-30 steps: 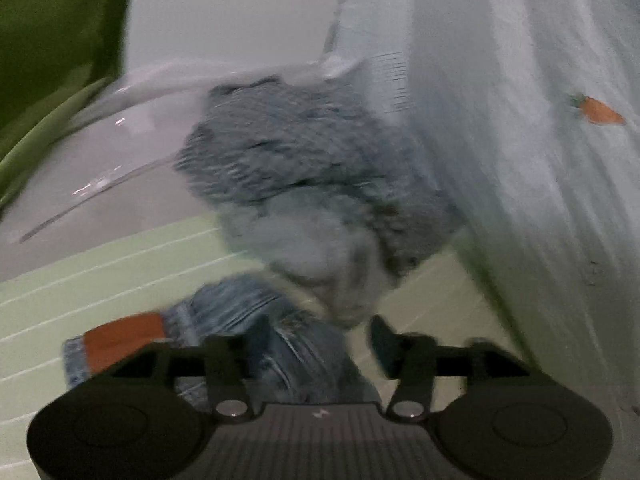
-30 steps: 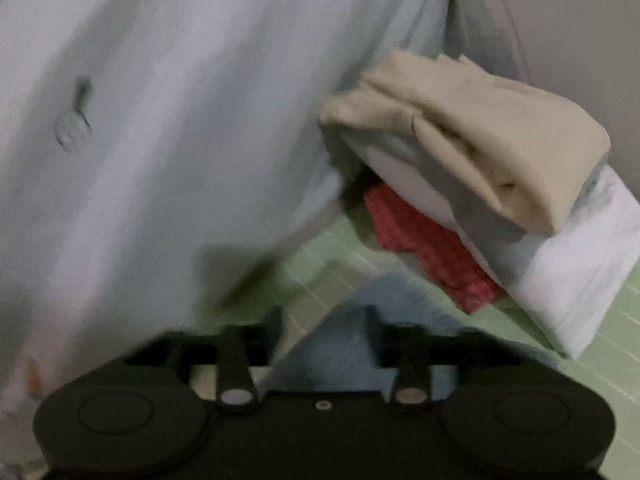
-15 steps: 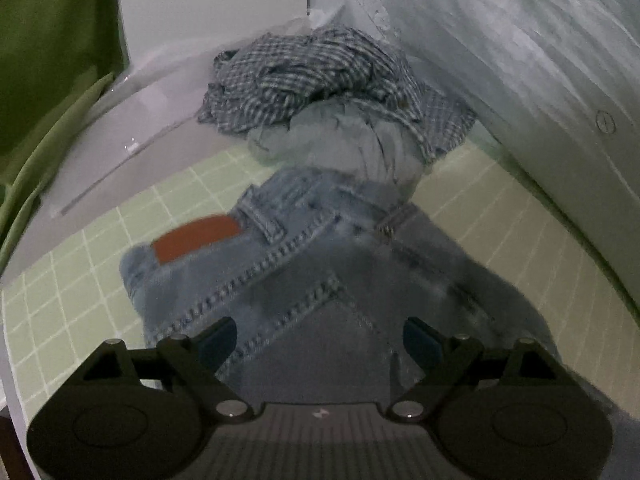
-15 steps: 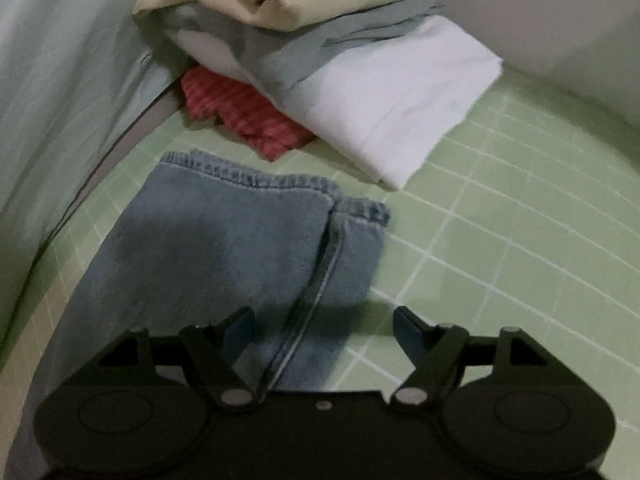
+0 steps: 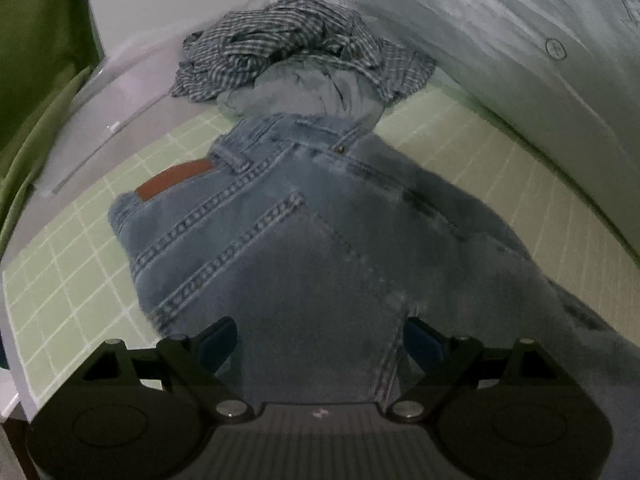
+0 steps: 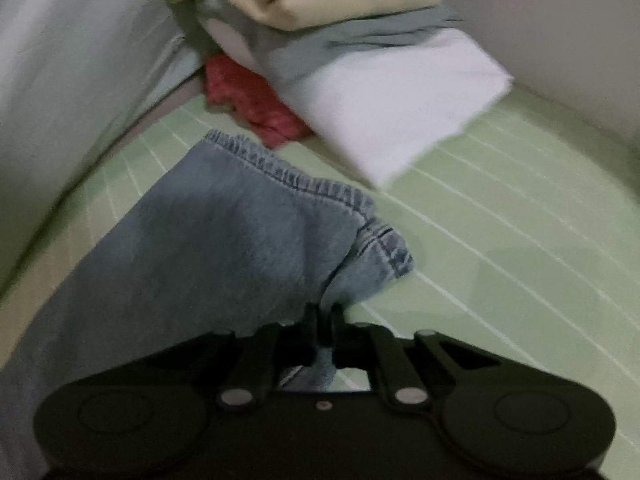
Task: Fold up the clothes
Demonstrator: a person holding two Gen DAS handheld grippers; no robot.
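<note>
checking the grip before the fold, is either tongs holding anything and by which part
The right tongs are shut on the jeans, pinching the leg's side edge near the hem. The left tongs are open over the seat, holding nothing.

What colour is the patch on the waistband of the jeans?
Reddish brown: the patch on the jeans shows best in the left wrist view.

A pale green cutting mat (image 5: 472, 152) ruled with a white grid is spread across the surface. A sheet of clear plastic (image 5: 120, 96) is seen at its far left edge, and green fabric (image 5: 36, 60) is draped beyond that. A plain light wall (image 6: 560, 20) is seen behind.
</note>
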